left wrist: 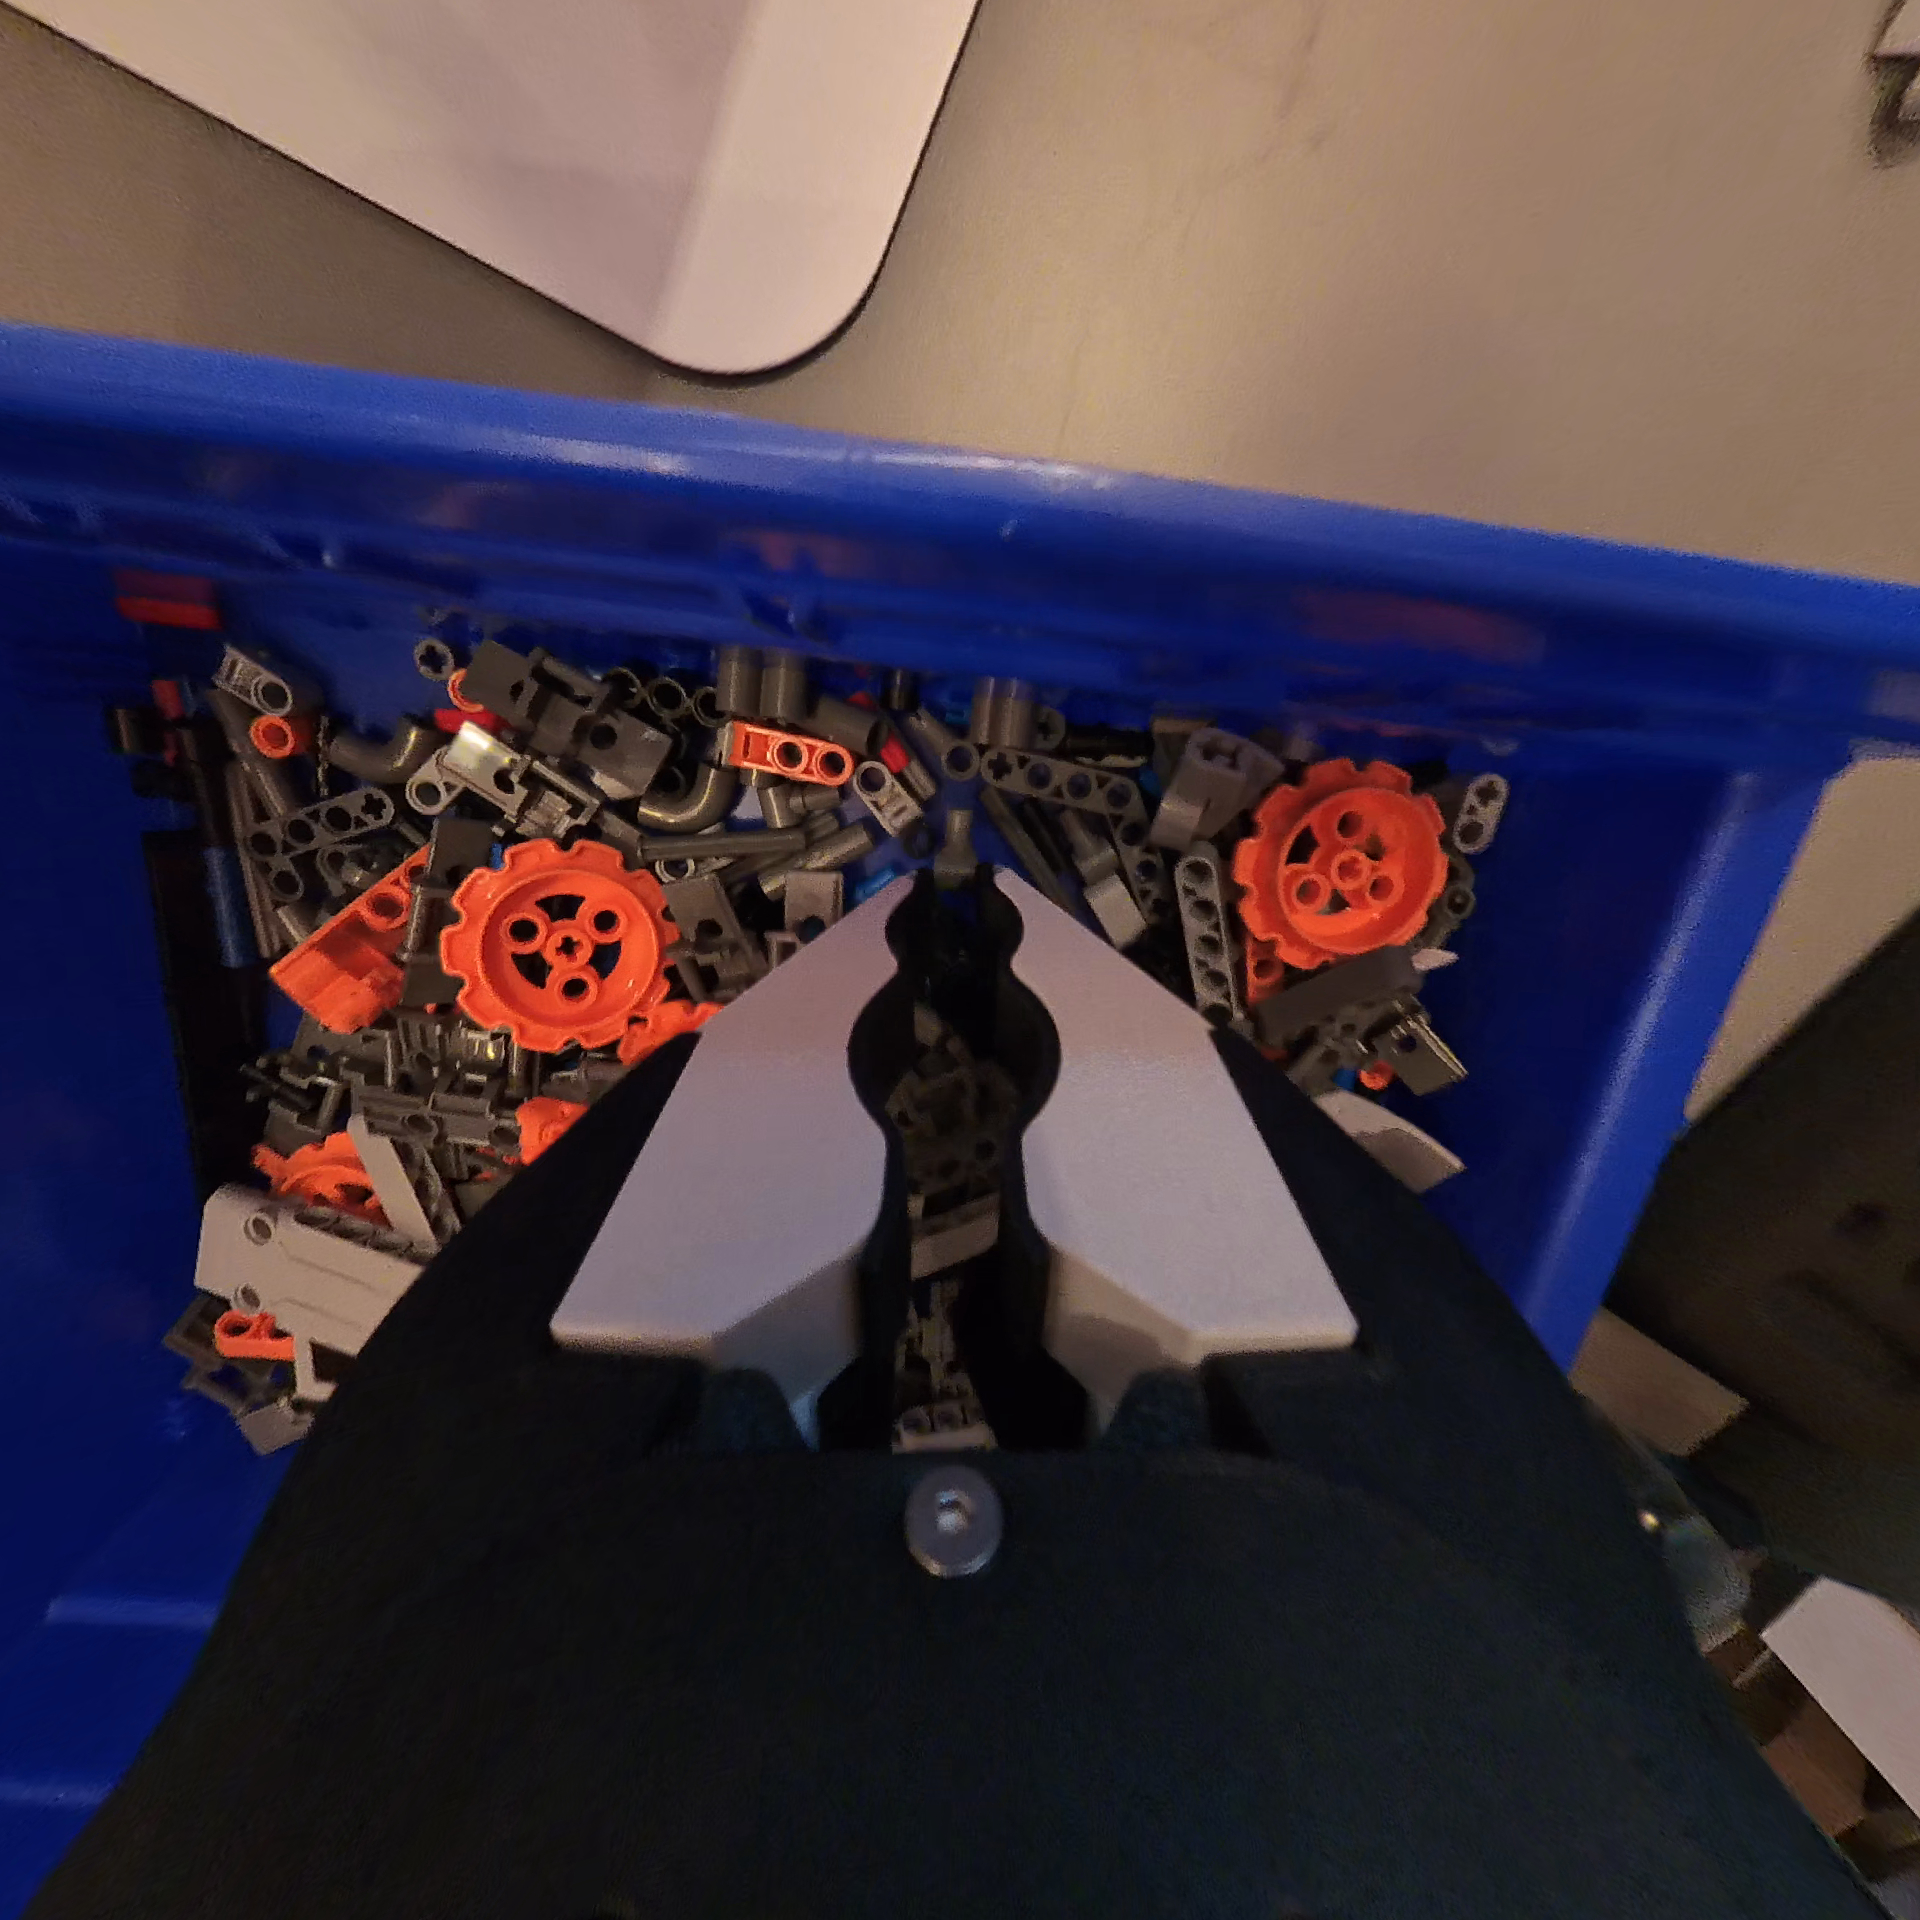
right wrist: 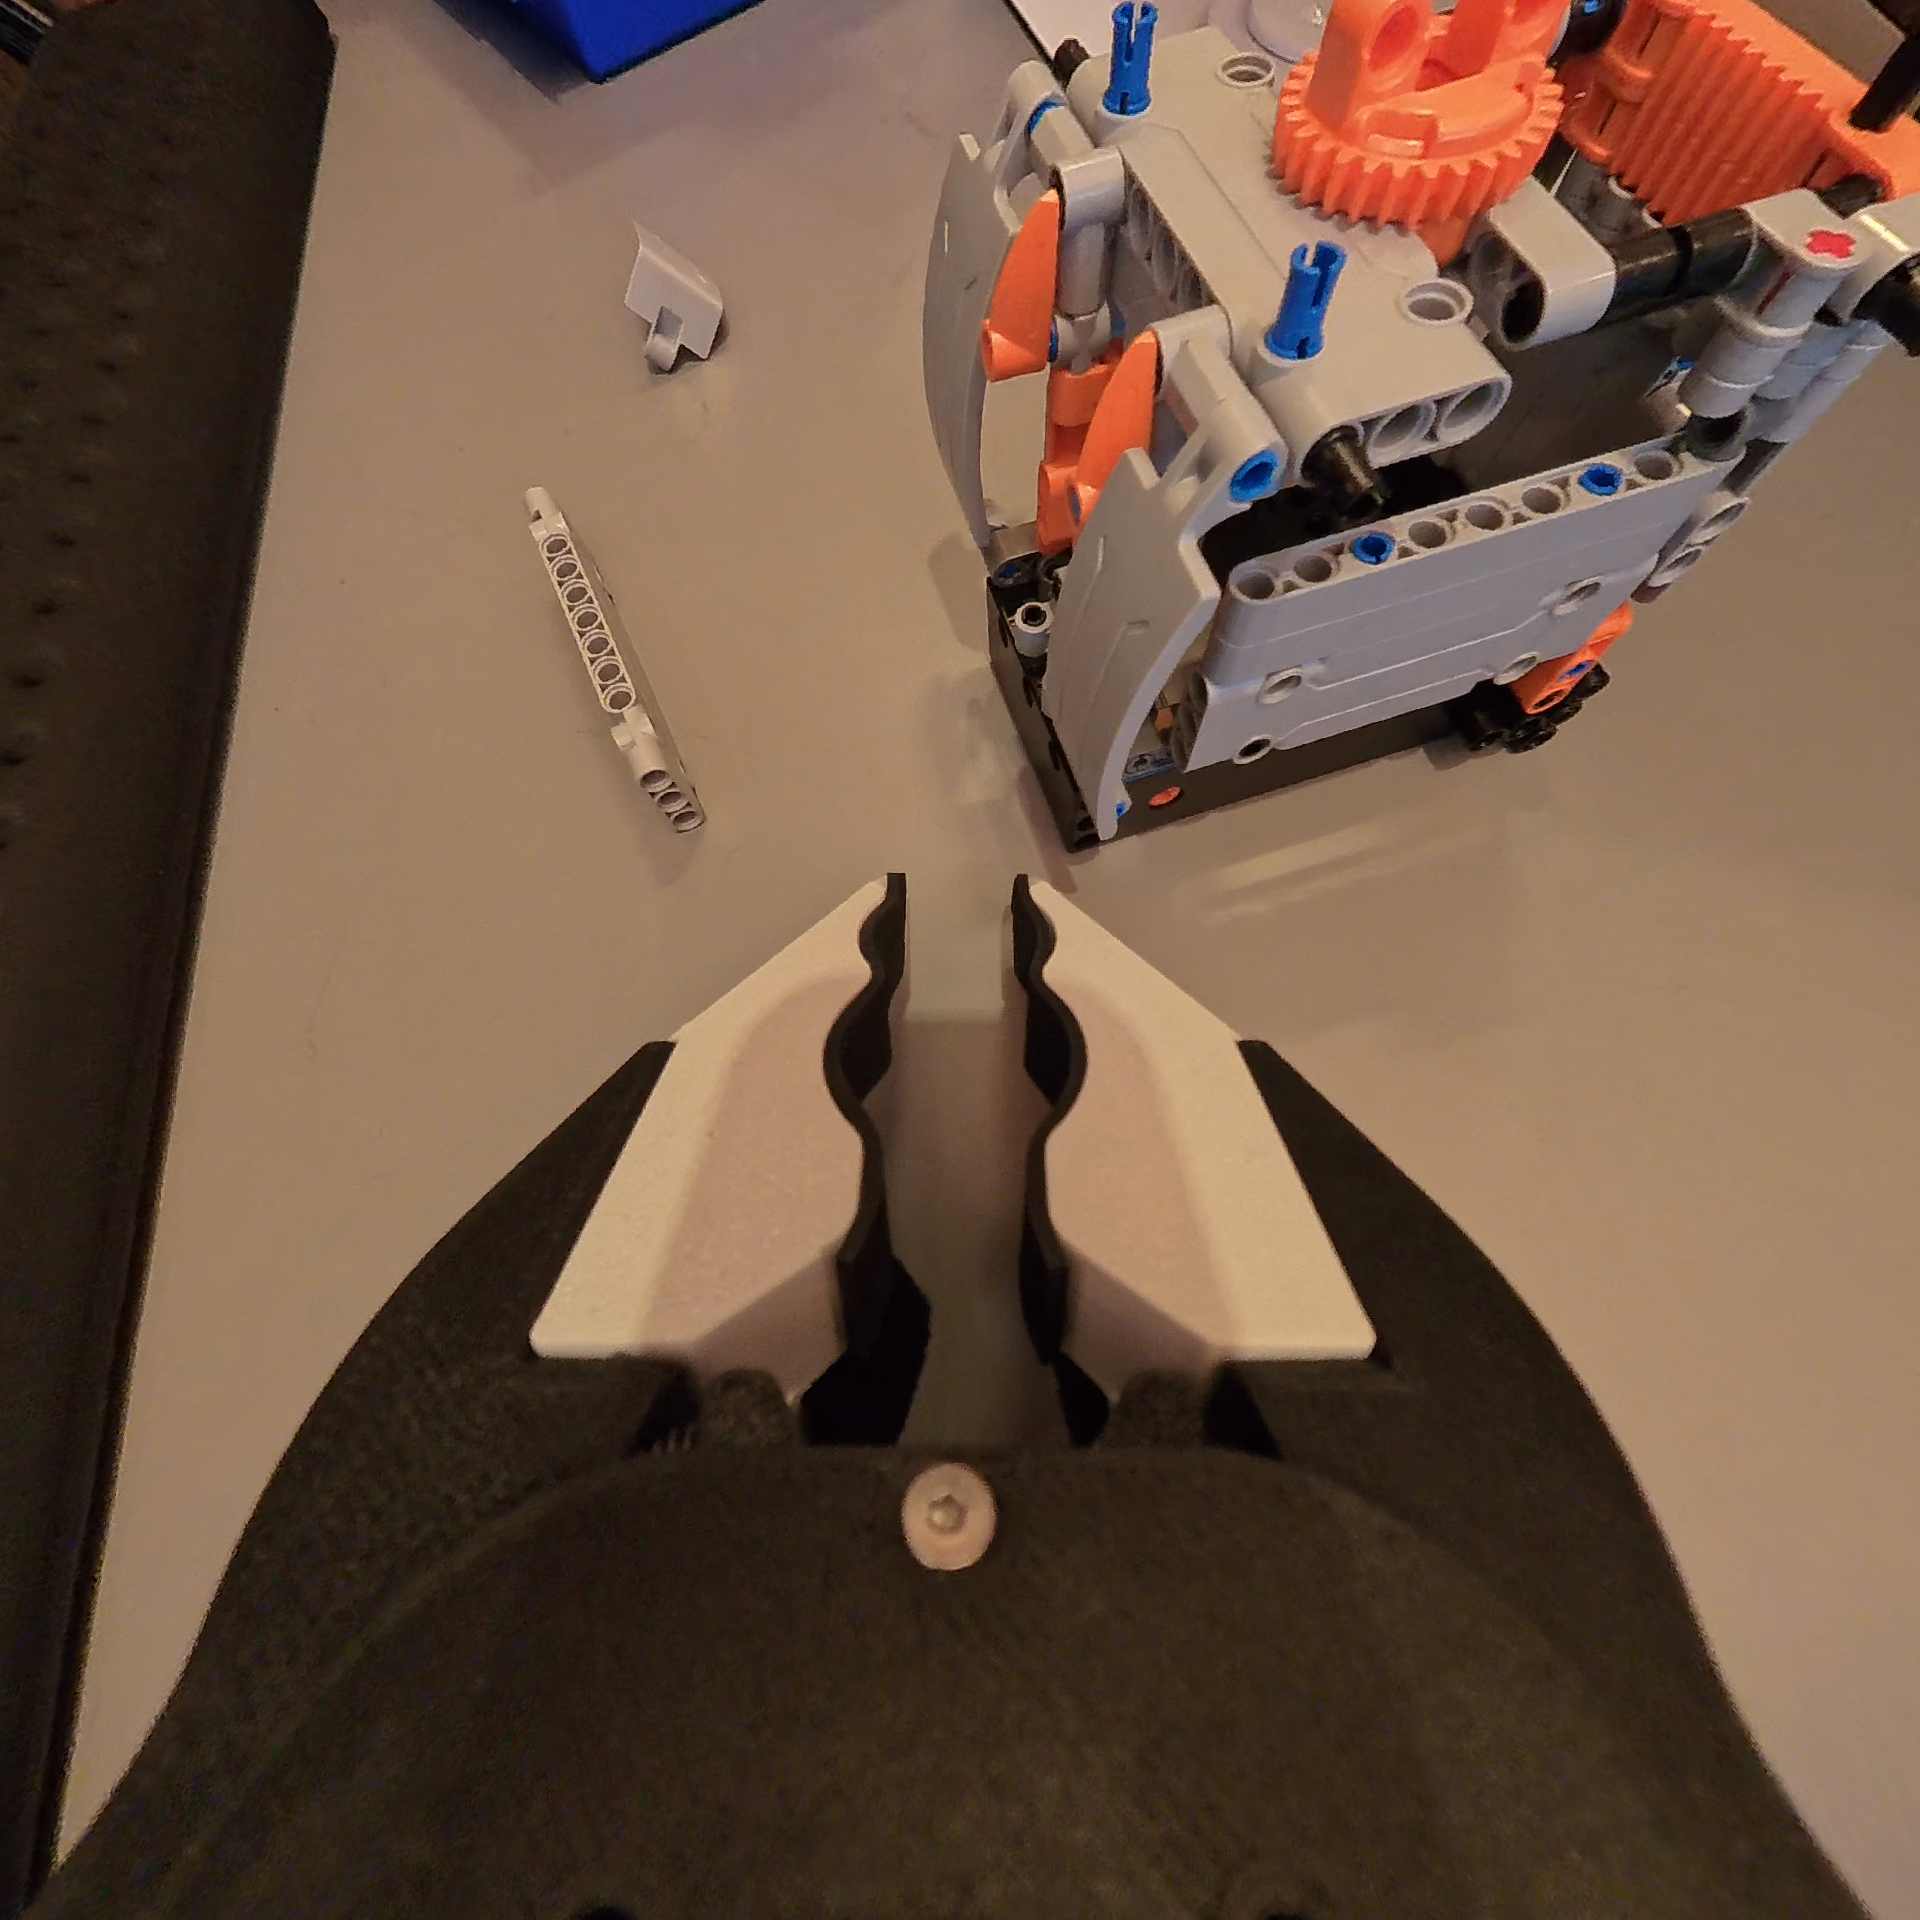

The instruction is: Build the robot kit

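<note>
The left gripper (left wrist: pixel 951 883), jaws nearly together, pinches a small grey pin (left wrist: pixel 956 844) above the blue bin (left wrist: pixel 935 540). The right gripper (right wrist: pixel 958 894), jaws apart, hovers over the table (right wrist: pixel 1455 1143); a grey beam (right wrist: pixel 611 665) lies upper left.

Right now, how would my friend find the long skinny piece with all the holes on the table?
Start at the big grey and orange brick model on the grey table and look to its left. Two loose grey pieces lie there. Yours is the long beam, nearer the right hand-held gripper: thin, with a row of round holes, unlike the short chunky piece farther away.
</note>
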Motion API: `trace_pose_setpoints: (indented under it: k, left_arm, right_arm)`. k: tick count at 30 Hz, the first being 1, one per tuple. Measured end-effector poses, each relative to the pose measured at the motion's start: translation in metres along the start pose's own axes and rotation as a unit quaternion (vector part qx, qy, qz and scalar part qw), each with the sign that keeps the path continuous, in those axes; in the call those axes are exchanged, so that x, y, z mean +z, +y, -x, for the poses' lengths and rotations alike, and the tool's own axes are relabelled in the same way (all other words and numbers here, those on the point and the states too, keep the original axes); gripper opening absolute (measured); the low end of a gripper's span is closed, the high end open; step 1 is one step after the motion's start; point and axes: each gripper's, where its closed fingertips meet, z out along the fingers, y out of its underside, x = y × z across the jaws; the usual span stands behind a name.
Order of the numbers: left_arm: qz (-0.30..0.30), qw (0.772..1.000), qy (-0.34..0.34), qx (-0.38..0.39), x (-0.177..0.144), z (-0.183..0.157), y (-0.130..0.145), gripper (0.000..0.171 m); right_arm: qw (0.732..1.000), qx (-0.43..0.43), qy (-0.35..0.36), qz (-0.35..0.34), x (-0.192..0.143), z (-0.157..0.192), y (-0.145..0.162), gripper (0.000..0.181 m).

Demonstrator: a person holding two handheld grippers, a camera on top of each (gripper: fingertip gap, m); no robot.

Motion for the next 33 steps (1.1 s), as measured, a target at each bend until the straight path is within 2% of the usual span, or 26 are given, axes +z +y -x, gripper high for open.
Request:
trace_pose_setpoints:
  k: [5, 7, 9, 12, 16, 21, 27, 30, 33]
  left_arm:
    - [-0.046, 0.998, 0.005, 0.04, -0.046, -0.02, -0.019, 0.006]
    - [-0.08, 0.994, 0.036, 0.069, -0.072, -0.051, -0.039, 0.006]
    - [-0.086, 0.987, 0.043, 0.125, -0.086, -0.087, -0.054, 0.006]
    - [-0.086, 0.974, 0.071, 0.196, -0.083, -0.149, -0.076, 0.006]
    - [-0.055, 0.968, 0.046, 0.24, -0.037, -0.192, -0.086, 0.006]
    - [-0.037, 0.974, 0.052, 0.219, 0.014, -0.206, -0.085, 0.006]
    - [-0.016, 0.976, 0.044, 0.211, 0.043, -0.204, -0.076, 0.011]
    - [-0.026, 0.978, 0.045, 0.204, 0.035, -0.204, -0.078, 0.021]
    - [-0.077, 0.976, 0.057, 0.194, -0.009, -0.201, -0.088, 0.017]
  right_arm:
    - [1.0, 0.0, 0.0, -0.002, 0.0, 0.0, 0.0, 0.018]
    - [1.0, -0.001, 0.0, -0.001, 0.0, 0.0, 0.0, 0.018]
    - [1.0, -0.001, 0.0, 0.0, 0.0, 0.0, 0.0, 0.018]
    - [1.0, -0.001, 0.0, 0.0, 0.0, 0.001, 0.0, 0.018]
    - [1.0, -0.003, -0.001, -0.001, 0.0, 0.002, 0.0, 0.018]
    - [1.0, -0.005, -0.004, 0.0, 0.0, 0.003, 0.0, 0.018]
    - [1.0, -0.007, -0.006, -0.001, 0.0, 0.004, 0.0, 0.018]
    - [1.0, -0.007, -0.006, -0.001, -0.001, 0.004, 0.0, 0.018]
    - [1.0, -0.006, -0.006, -0.003, -0.001, 0.004, 0.0, 0.018]
